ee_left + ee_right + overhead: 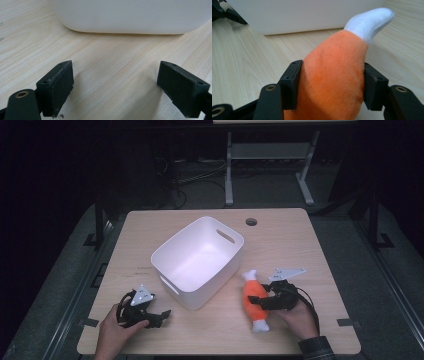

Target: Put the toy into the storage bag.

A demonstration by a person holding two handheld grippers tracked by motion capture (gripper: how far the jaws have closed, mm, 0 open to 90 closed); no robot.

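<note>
On a wooden bench (pixel 300 240), the right tool (pixel 267 296) clamps the orange middle of a plush toy (pixel 256 301), its white tip pointing past the jaws toward a white bin (pixel 198 261) just ahead. The left tool (pixel 159 315) rests on the bench near the bin's corner, jaws spread wide with nothing between them.

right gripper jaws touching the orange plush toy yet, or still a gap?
Touching. In the right gripper view both jaws of the right gripper press against the sides of the orange plush toy, with no gap on either side.
</note>
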